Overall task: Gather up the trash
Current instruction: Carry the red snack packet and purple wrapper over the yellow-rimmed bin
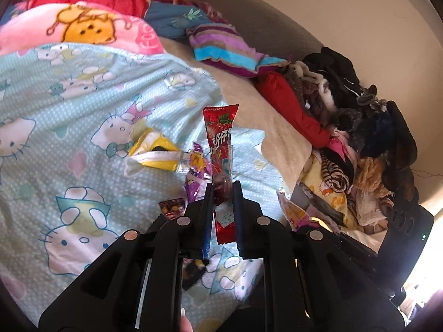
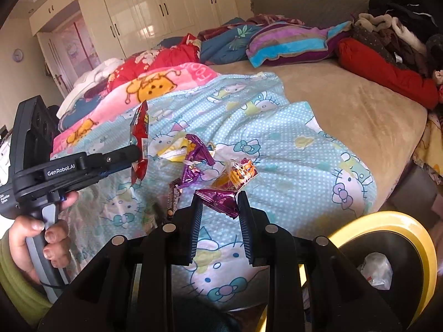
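My left gripper (image 1: 223, 186) is shut on a long red strawberry snack wrapper (image 1: 220, 135) and holds it upright above the blue Hello Kitty blanket (image 1: 83, 96). It shows from the side in the right wrist view (image 2: 138, 155) with the red wrapper (image 2: 141, 135). My right gripper (image 2: 218, 195) is shut on a purple foil wrapper (image 2: 221, 197), lifted with an orange wrapper (image 2: 238, 175) attached. On the blanket lie a yellow-white packet (image 1: 155, 155), purple wrappers (image 2: 193, 160) and a small dark wrapper (image 2: 173, 196).
A yellow-rimmed trash bin (image 2: 387, 260) with a dark liner stands at the bed's near right side. Folded quilts (image 2: 155, 83), a striped pillow (image 2: 290, 44) and a clothes pile (image 1: 360, 144) crowd the bed's far edges. White wardrobes (image 2: 144, 11) stand behind.
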Action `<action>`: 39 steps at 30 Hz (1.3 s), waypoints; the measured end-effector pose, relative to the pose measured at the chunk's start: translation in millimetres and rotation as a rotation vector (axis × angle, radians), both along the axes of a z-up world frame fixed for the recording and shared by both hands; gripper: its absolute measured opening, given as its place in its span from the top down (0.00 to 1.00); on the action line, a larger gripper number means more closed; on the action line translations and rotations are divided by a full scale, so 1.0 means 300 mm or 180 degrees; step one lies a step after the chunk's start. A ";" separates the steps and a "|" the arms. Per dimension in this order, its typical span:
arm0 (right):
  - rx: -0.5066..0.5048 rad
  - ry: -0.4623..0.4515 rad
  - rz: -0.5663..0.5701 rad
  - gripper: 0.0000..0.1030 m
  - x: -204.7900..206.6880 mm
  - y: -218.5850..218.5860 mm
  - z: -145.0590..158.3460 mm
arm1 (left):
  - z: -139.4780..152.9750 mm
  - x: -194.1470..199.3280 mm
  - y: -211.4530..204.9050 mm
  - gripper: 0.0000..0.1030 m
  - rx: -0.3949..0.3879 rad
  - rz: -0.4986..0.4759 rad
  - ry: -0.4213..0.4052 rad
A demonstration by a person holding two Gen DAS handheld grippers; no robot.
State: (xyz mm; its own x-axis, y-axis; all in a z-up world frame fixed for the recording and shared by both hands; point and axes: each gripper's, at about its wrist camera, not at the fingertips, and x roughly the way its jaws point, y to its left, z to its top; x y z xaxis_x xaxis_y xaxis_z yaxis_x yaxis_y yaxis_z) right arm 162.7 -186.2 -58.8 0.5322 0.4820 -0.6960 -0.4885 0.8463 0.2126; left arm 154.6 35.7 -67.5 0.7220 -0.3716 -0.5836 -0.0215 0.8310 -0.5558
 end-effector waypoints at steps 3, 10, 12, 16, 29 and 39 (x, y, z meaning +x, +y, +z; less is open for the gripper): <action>0.0016 -0.0055 0.0012 0.76 -0.024 -0.007 0.021 | 0.027 -0.016 -0.013 0.92 0.0018 -0.0028 -0.0059; 0.0039 -0.0150 -0.0035 0.76 -0.064 -0.040 0.056 | 0.067 -0.041 -0.064 0.92 0.0052 -0.0129 -0.0142; 0.0039 -0.0176 -0.0062 0.76 -0.075 -0.053 0.064 | 0.077 -0.046 -0.079 0.92 0.0057 -0.0162 -0.0162; 0.0058 -0.0216 -0.0131 0.76 -0.099 -0.090 0.083 | 0.093 -0.054 -0.109 0.92 0.0071 -0.0227 -0.0195; 0.0052 -0.0310 -0.0304 0.76 -0.139 -0.194 0.126 | 0.122 -0.081 -0.215 0.92 0.0131 -0.0453 -0.0264; 0.0025 -0.0354 -0.0378 0.76 -0.178 -0.265 0.140 | 0.144 -0.102 -0.283 0.92 0.0184 -0.0596 -0.0312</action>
